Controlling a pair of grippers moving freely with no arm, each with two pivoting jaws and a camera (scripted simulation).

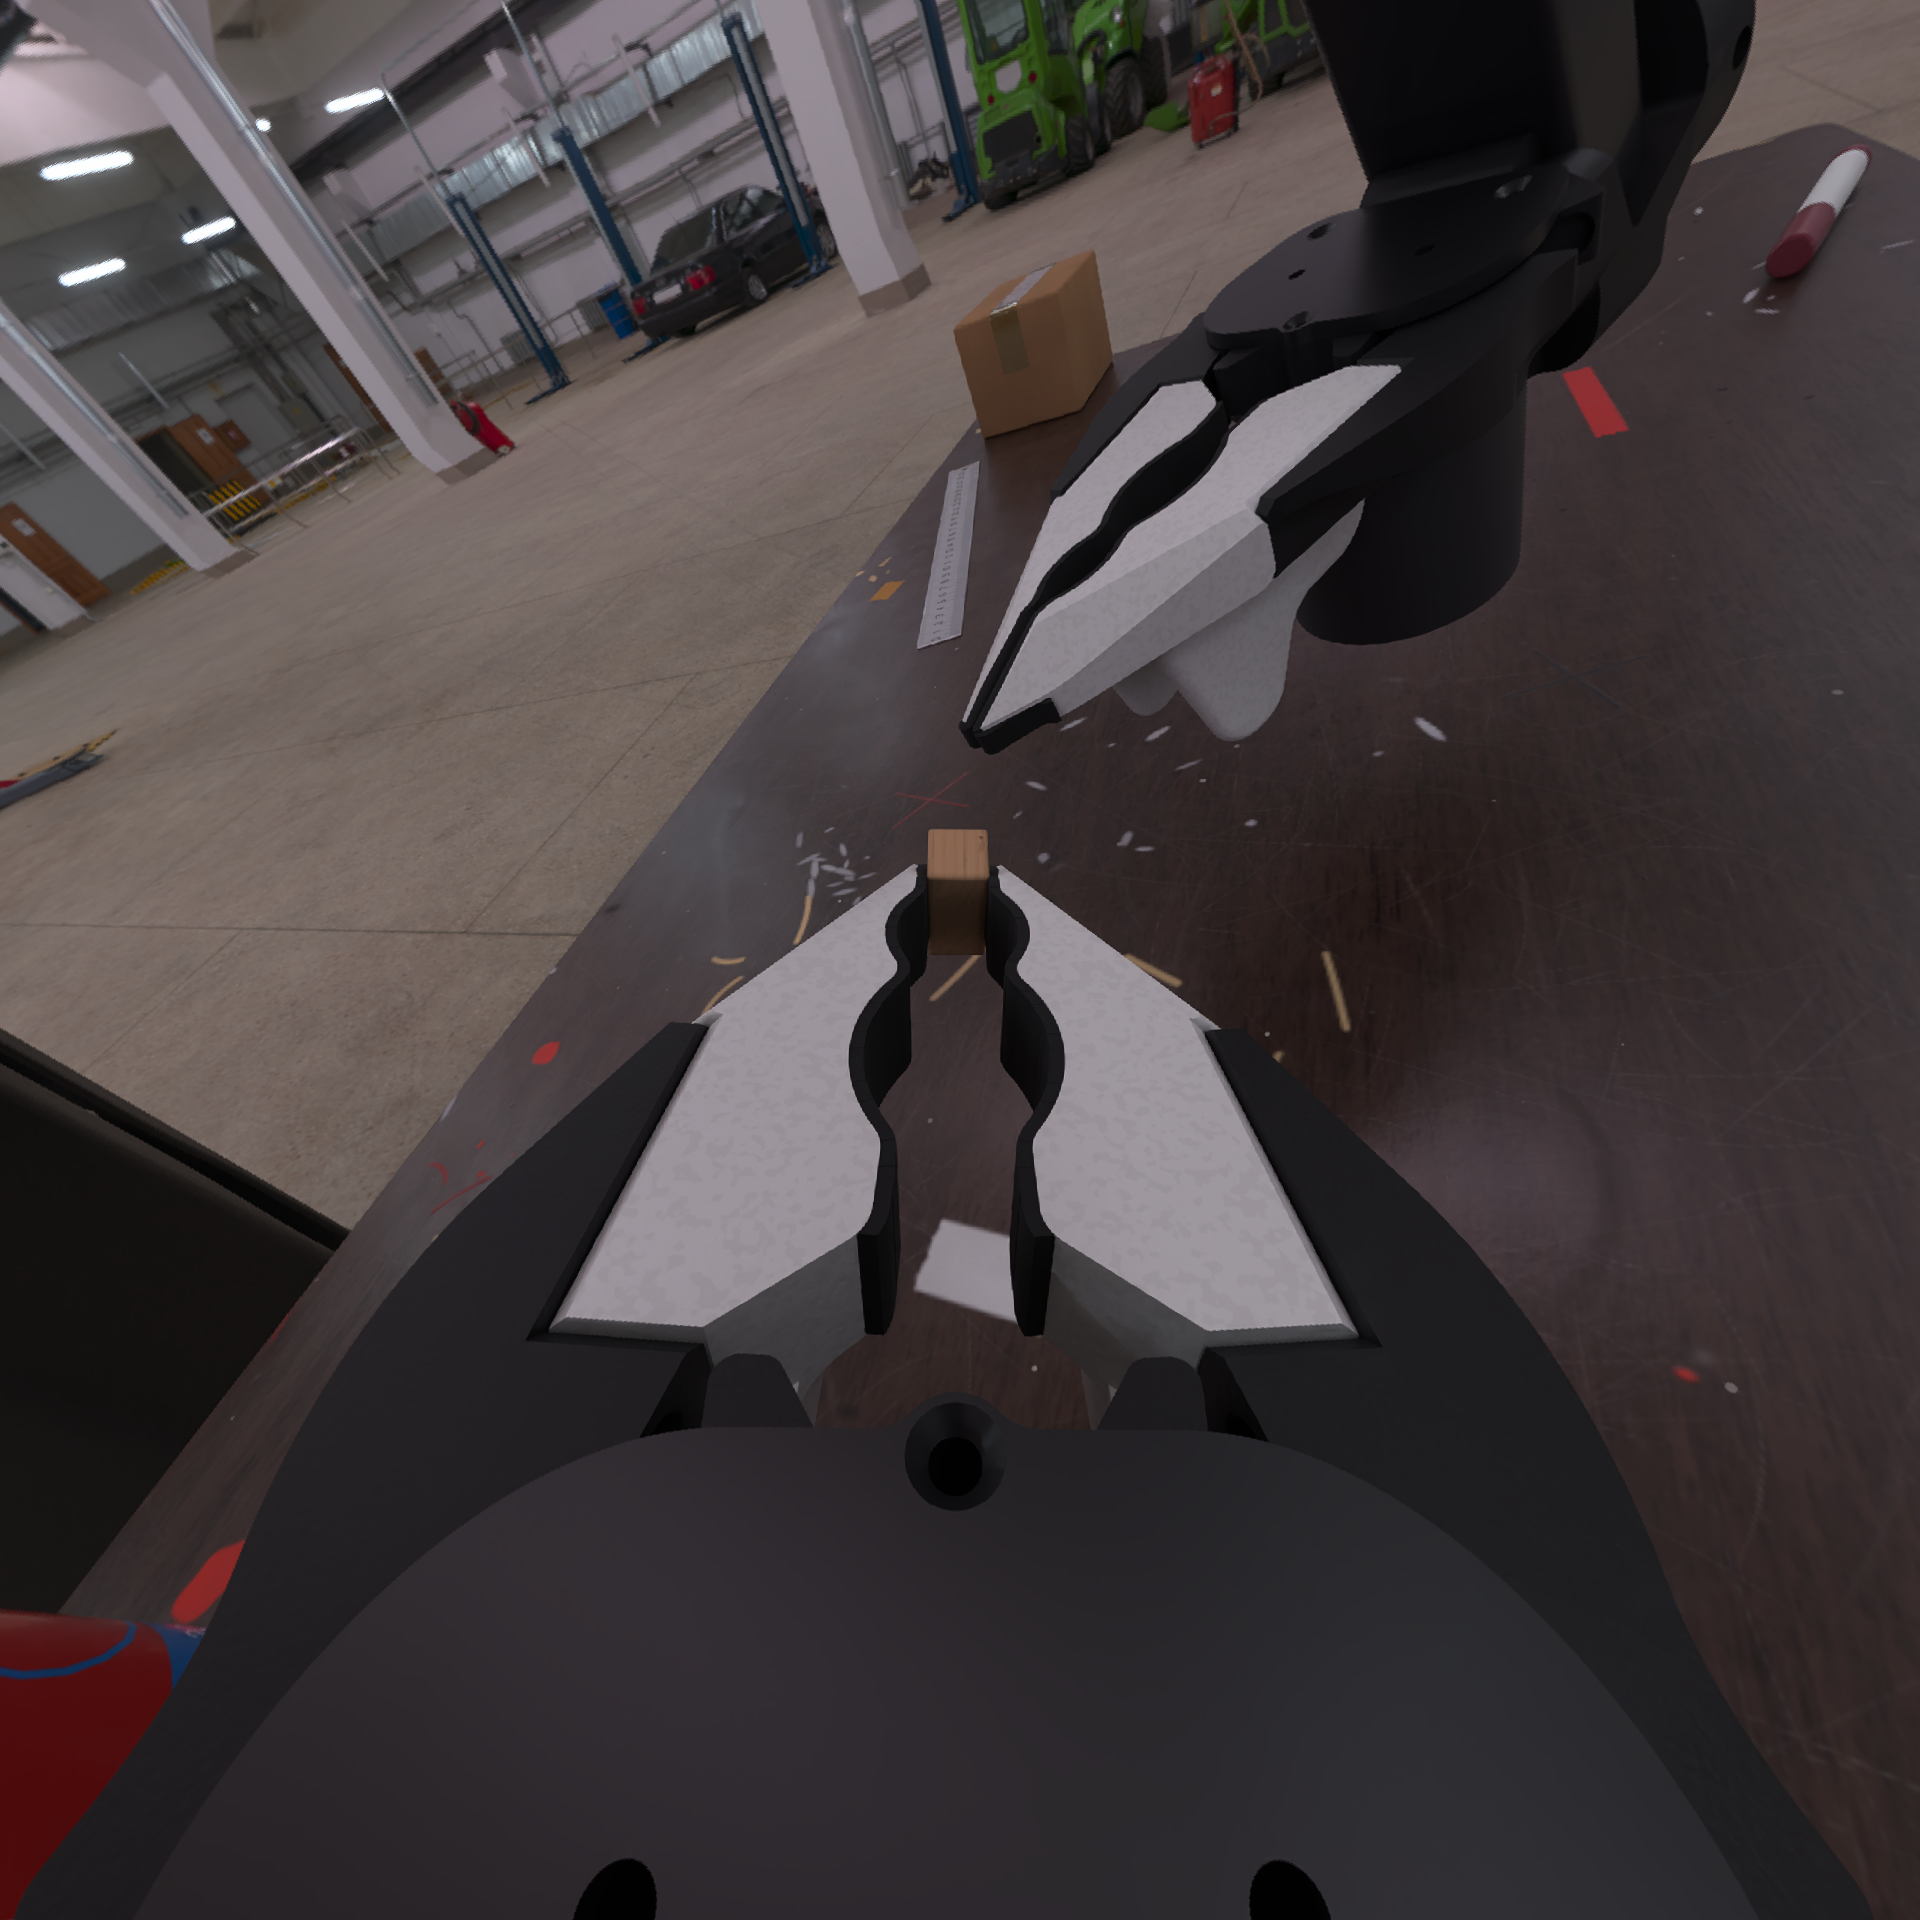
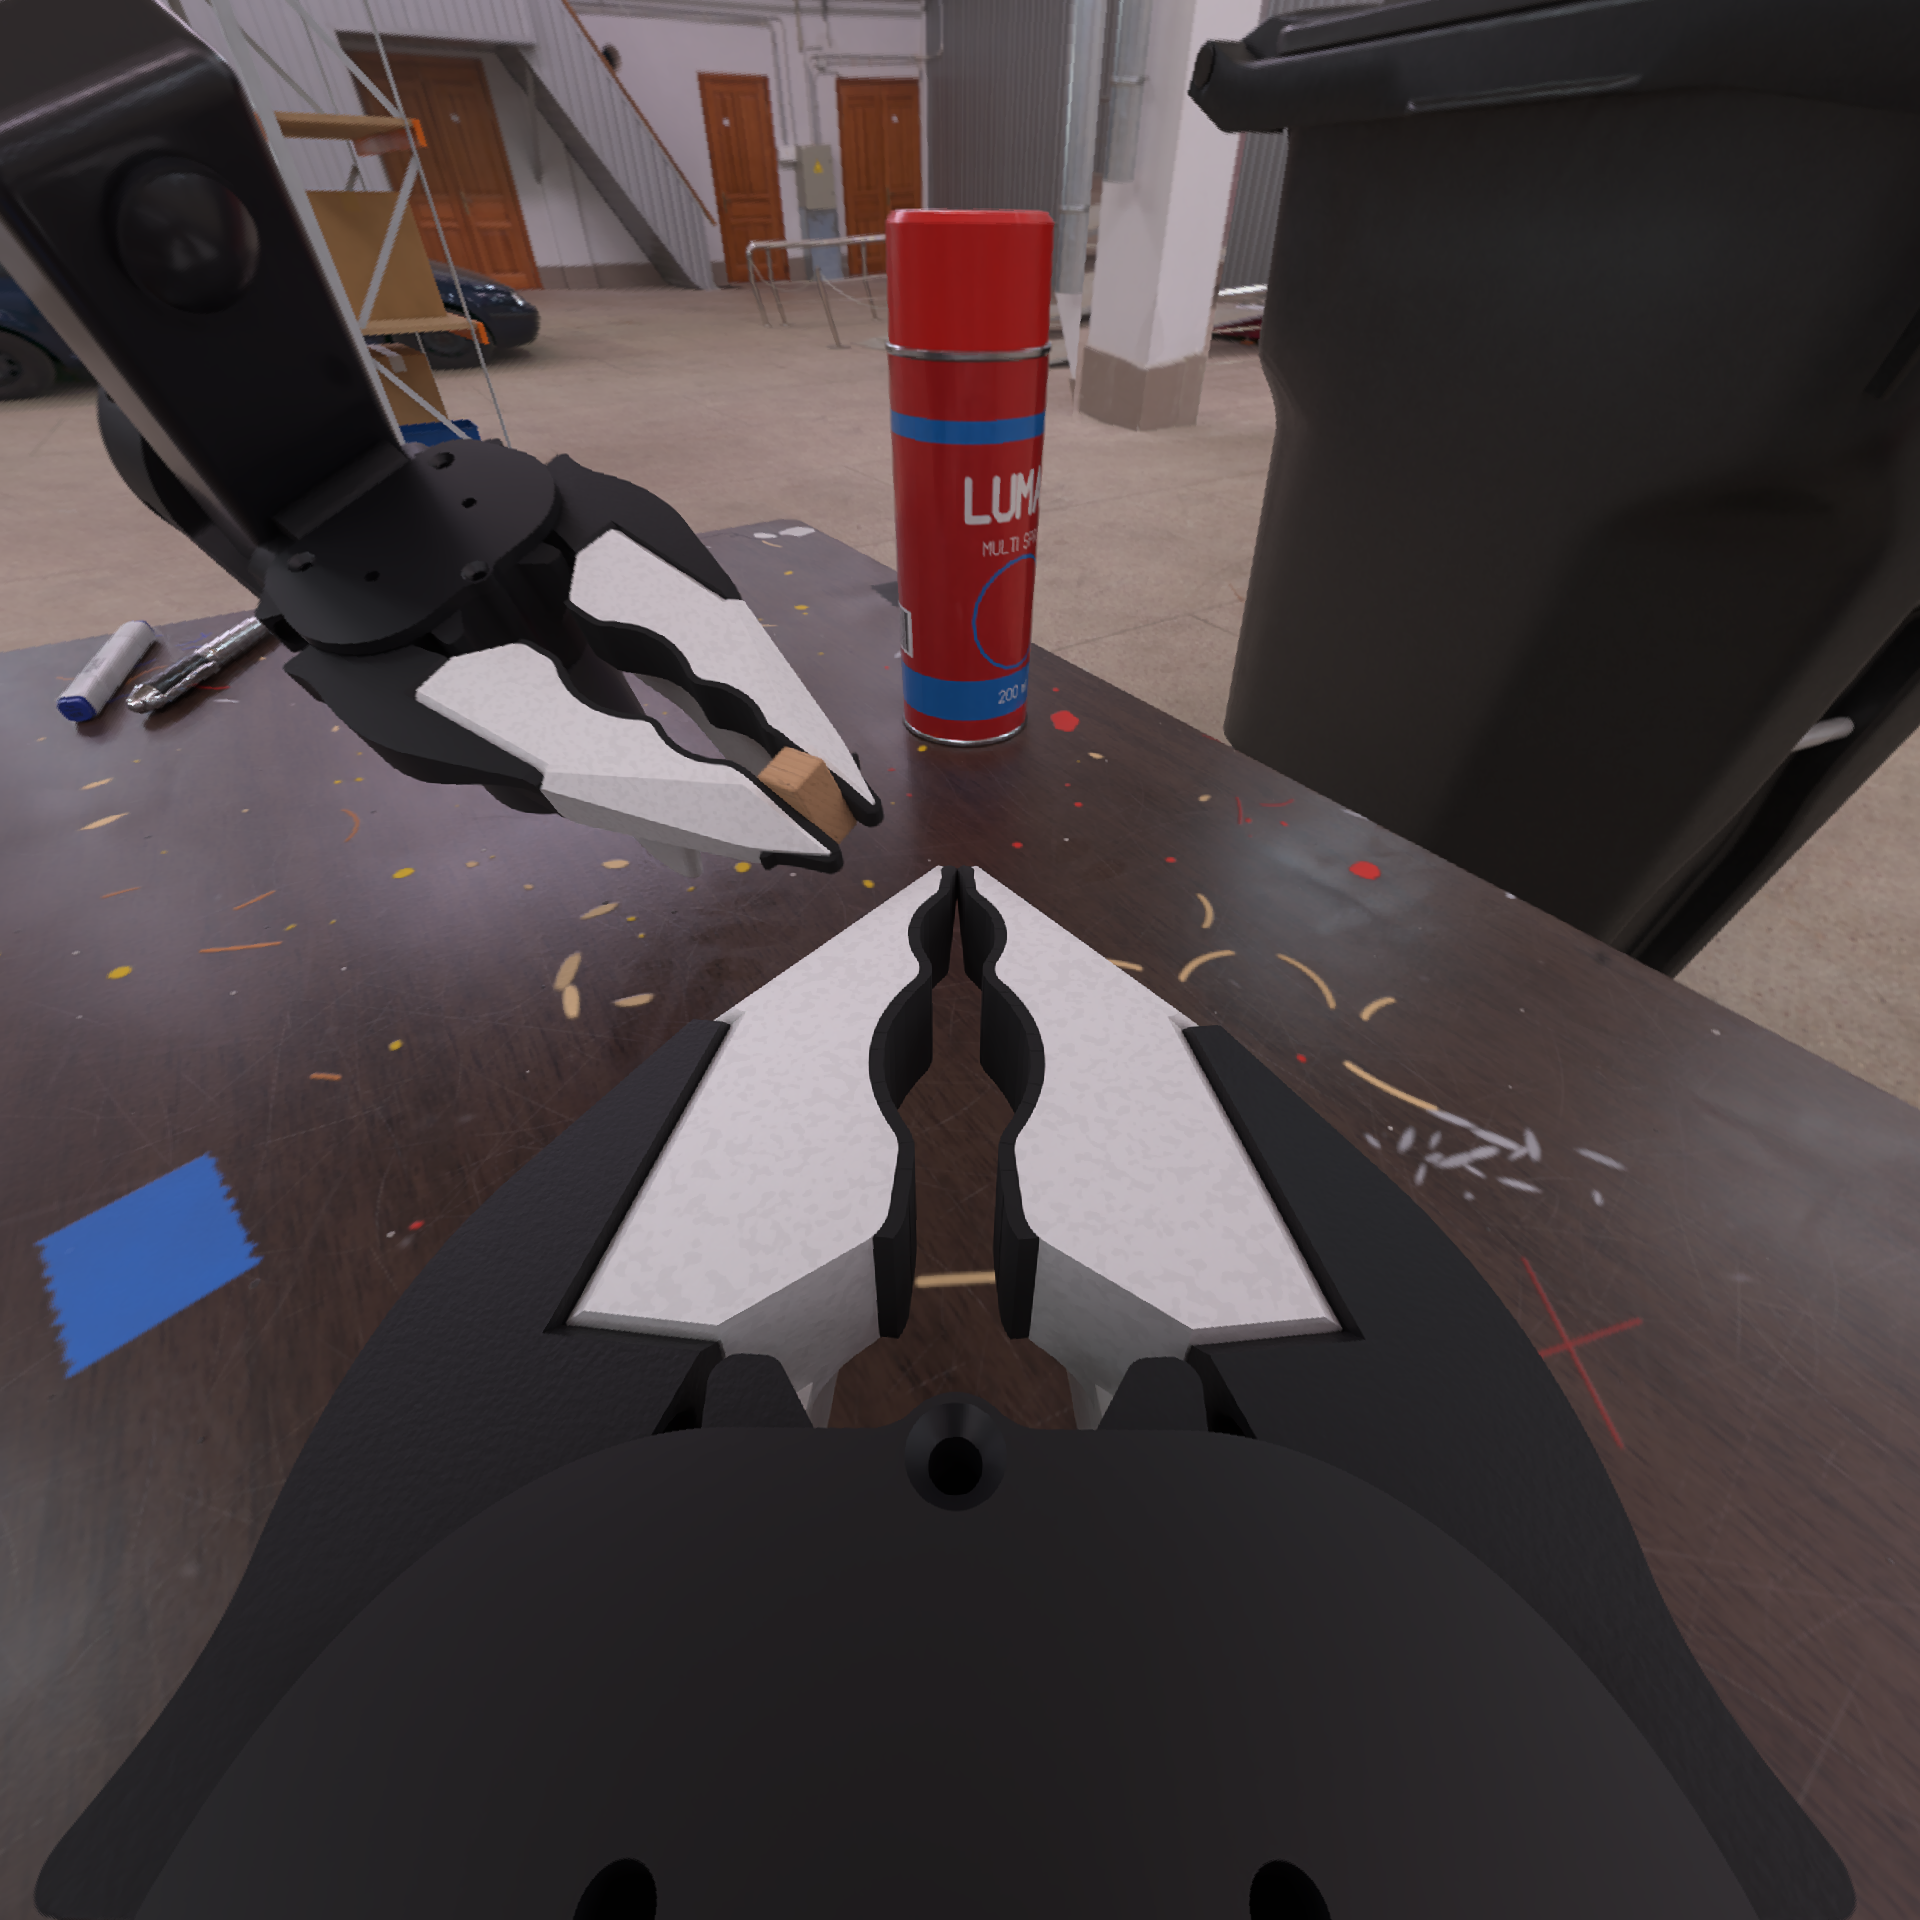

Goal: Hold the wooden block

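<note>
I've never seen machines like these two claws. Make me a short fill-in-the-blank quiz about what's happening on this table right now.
1. The wooden block is pinched at the fingertips of the ____ gripper.
2. The right gripper is shut and holds ____.
3. The tall spray can standing upright on the table is mostly ____ in colour.
4. The marker near the table's far edge lies ____, not upright.

Missing words: left; nothing; red; flat
</note>
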